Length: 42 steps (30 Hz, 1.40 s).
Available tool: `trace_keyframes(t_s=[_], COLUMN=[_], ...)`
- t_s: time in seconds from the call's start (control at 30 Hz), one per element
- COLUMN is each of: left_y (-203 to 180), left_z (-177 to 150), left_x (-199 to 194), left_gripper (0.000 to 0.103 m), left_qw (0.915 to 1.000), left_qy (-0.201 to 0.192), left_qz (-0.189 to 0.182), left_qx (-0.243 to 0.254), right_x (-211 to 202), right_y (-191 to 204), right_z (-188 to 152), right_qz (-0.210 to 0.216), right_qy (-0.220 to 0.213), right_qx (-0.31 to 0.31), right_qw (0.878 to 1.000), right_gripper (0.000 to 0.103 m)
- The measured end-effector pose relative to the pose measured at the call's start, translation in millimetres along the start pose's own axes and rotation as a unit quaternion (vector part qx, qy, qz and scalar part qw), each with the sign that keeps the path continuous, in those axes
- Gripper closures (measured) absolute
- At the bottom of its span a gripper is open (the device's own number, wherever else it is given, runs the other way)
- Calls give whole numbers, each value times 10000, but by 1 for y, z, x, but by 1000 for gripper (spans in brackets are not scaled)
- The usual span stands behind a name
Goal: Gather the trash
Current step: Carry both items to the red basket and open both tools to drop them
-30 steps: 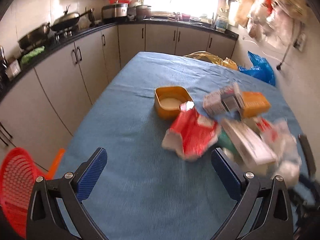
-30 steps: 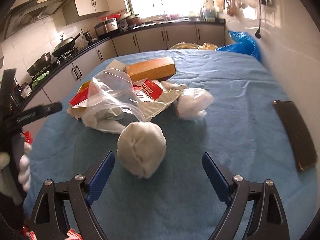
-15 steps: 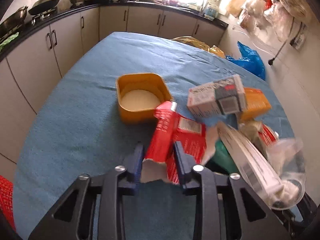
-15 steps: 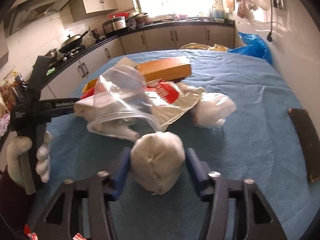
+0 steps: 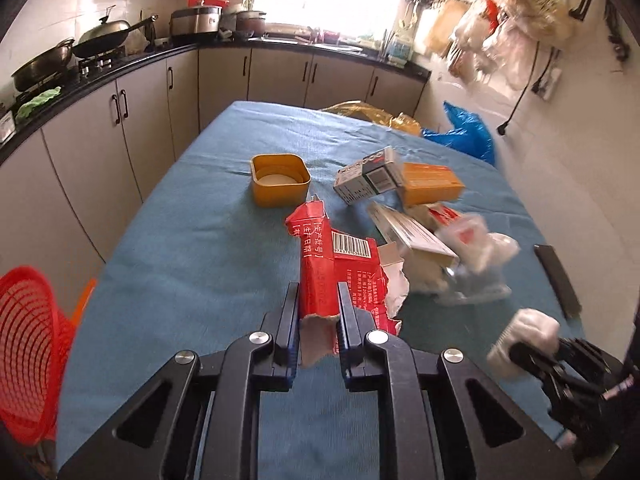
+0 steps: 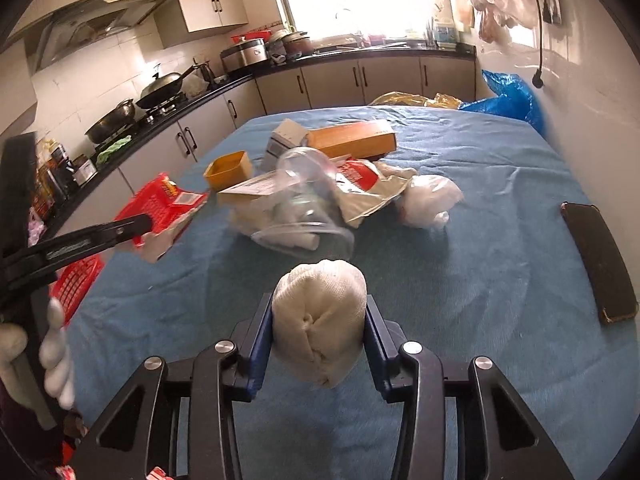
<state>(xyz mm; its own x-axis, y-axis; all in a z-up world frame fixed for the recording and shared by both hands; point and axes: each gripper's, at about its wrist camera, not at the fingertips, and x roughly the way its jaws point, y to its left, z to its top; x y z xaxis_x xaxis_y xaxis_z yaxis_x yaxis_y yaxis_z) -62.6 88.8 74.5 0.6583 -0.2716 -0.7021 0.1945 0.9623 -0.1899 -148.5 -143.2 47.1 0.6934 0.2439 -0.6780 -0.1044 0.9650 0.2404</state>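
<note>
Now left gripper is clamped on the torn red packet, right gripper on the white wad; both closed moments ago, so the flimsy packet may tear or slip free in transit.

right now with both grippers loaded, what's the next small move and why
Probably carry both loads to the red basket beside the table: the left hand-held gripper is shut on the torn red wrapper, the right hand-held gripper on the white wad.

Glossy red paper wrapper, matt woven cloth wad, blue matt tablecloth.
</note>
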Motion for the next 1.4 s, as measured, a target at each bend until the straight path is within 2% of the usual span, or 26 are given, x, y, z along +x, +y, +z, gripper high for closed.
trace_keyframes(t_s=[0.2,0.33,0.43,0.57,0.77,0.9,1.03,1.07,1.1,1.13,1.17,1.2,1.3,1.4], left_y=[37,91,136,196,251,273,275,276,276,277,277,276,272,268], left_z=[-24,-38,-44,-55,-64,-69,-71,-72,-73,-74,-75,-76,-78,-78], left_x=[-65,-103,-117,-123,-112,-111,-116,-118,-119,-121,-123,-125,-131,-137], left_gripper=[88,88,88,88,87,87,83,80,71,66,58,56,54,50], left_qw=[9992,9942,9865,9761,9676,9652,9628,9623,9621,9616,9610,9603,9592,9578], left_qy=[-318,-506,-553,-472,-343,-347,-466,-490,-501,-520,-543,-570,-621,-692], left_qz=[210,879,1404,1789,1947,1934,2013,2027,2035,2052,2079,2112,2191,2271], left_qx=[-84,-349,-637,-1140,-1572,-1727,-1743,-1745,-1745,-1745,-1742,-1731,-1677,-1619], right_x=[-16,-11,3,31,69,92,116,122,128,134,138,142,142,134], right_y=[37,76,108,166,250,301,333,339,346,352,355,357,351,335], right_z=[-6,-6,-3,4,14,20,27,28,28,28,28,29,28,28], right_qz=[145,401,669,1166,1800,2262,2583,2655,2738,2791,2800,2797,2818,2657], right_qy=[-42,18,161,390,568,744,859,892,930,964,990,1021,1050,987], right_qx=[-342,-603,-773,-1023,-1344,-1337,-1246,-1228,-1210,-1189,-1168,-1132,-1034,-1046], right_qw=[9993,9974,9946,9871,9728,9620,9541,9521,9496,9480,9477,9479,9481,9533], right_gripper=[58,58,58,58,58,58,54,54,52,45,42,37,35,33])
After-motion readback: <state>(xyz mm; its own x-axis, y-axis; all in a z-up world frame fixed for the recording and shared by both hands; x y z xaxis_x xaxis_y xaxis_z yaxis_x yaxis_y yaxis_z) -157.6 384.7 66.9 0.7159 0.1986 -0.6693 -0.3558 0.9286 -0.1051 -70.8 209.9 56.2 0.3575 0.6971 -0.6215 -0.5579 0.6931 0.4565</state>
